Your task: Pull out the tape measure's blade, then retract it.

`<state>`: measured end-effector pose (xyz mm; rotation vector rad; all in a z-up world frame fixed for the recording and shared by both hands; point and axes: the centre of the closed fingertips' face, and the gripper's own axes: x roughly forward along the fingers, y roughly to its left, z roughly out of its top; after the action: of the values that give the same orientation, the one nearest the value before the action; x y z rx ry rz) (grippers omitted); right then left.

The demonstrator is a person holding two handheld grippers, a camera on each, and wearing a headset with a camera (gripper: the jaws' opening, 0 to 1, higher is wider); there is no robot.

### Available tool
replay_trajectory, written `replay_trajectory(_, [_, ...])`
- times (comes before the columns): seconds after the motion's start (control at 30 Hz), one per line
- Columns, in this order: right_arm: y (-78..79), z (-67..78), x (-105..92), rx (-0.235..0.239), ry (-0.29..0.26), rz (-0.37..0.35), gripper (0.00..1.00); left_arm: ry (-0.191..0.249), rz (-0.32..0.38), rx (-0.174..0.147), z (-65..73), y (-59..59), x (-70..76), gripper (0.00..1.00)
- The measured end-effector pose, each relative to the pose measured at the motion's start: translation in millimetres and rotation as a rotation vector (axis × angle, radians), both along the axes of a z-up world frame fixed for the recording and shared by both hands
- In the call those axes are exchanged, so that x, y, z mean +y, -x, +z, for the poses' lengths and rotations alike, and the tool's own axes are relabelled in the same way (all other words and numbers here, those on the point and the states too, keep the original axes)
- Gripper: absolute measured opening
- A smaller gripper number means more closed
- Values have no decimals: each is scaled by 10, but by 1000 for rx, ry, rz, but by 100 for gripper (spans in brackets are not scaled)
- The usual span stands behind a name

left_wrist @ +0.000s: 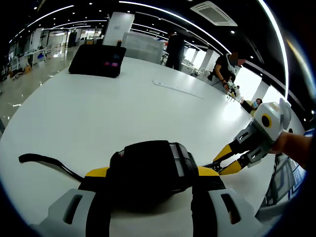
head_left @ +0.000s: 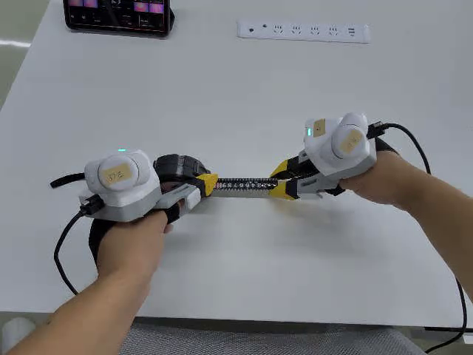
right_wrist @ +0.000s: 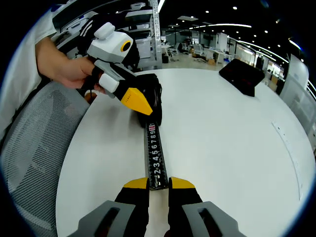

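Jaws of the left gripper (head_left: 196,181) in the head view close around the black tape measure case (head_left: 176,166), which rests on the white table (head_left: 222,89). A short length of the blade (head_left: 244,183) runs out of the case to the right, where the right gripper (head_left: 281,180) pinches its far end between yellow tips. Well beyond the case, at the table's far edge, lie a white power strip (head_left: 303,31) and a dark screen device (head_left: 118,15). In the left gripper view, the left gripper (left_wrist: 153,173) has the case (left_wrist: 150,168) clamped between its two yellow-tipped jaws, one on each flank. The case's black wrist strap (left_wrist: 47,160) trails off to the left across the table. To the right of the case the right gripper (left_wrist: 231,159) shows with a person's hand behind it, its jaws nearly together — the blade between them is too thin to make out here. In the right gripper view, the right gripper (right_wrist: 158,184) is narrowed onto the tip of the blade (right_wrist: 153,153), whose printed numerals run straight back to the case (right_wrist: 152,101). The left gripper (right_wrist: 137,101) grips that case from the left, and a grey mesh chair (right_wrist: 34,163) sits off the table edge on that same side.
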<state>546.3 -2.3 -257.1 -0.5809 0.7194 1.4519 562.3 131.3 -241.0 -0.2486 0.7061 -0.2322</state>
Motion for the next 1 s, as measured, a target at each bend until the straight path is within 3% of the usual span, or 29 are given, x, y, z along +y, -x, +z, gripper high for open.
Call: replay_trajectory(1.0, [19, -54, 589, 27, -87, 4, 11, 4, 1, 3, -4, 1, 1, 61])
